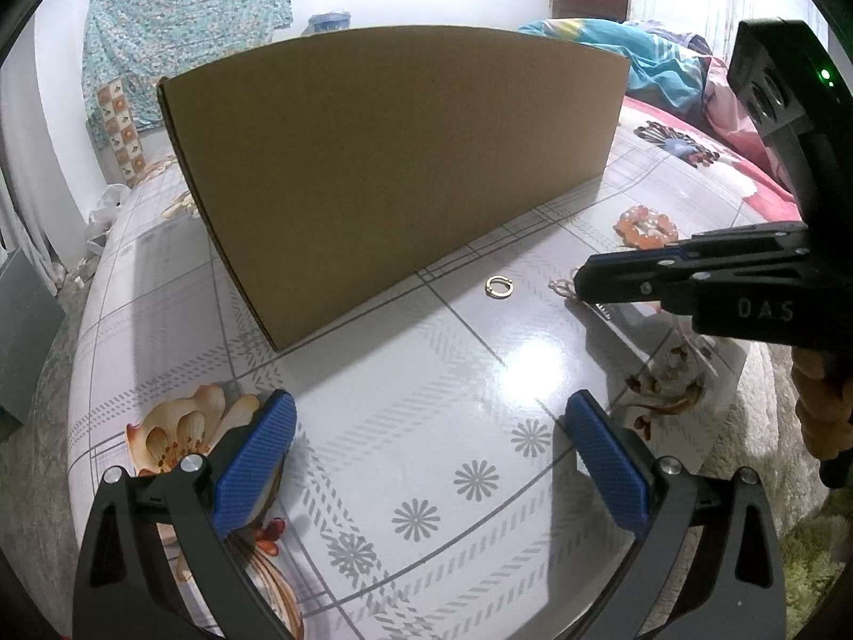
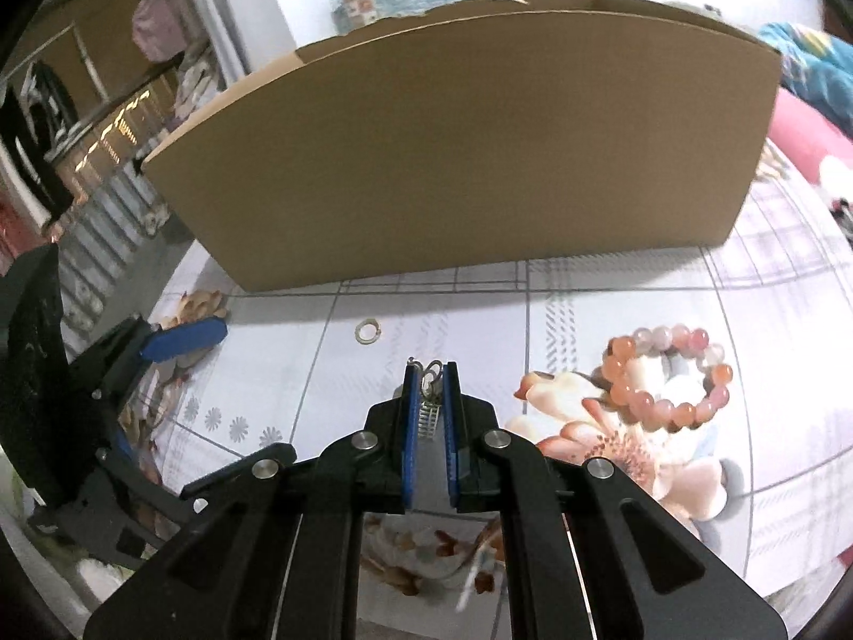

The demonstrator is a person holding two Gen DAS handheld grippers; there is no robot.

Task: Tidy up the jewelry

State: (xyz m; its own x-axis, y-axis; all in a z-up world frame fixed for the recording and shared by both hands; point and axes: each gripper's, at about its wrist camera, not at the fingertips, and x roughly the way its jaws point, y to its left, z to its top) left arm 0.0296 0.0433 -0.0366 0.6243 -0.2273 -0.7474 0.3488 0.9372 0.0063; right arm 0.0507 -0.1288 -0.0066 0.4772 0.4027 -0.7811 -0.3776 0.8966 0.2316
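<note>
Two grippers work over a glossy desk (image 1: 480, 389) with a grey plaid and flower pattern. At the left, patterned cloth (image 1: 186, 16) hangs on a white wall. The left gripper (image 1: 426, 458) hovers low, jaws spread wide with nothing between them. A cardboard box (image 1: 394, 170) stands upright across the desk's middle. Just in front lies a small gold ring (image 1: 498, 286). The right gripper (image 2: 431, 373) has its jaws clenched on a silver earring (image 2: 431, 400). Further right rests a peach bead bracelet (image 2: 666, 373), near a bed heaped with bright bedding (image 1: 661, 74).
</note>
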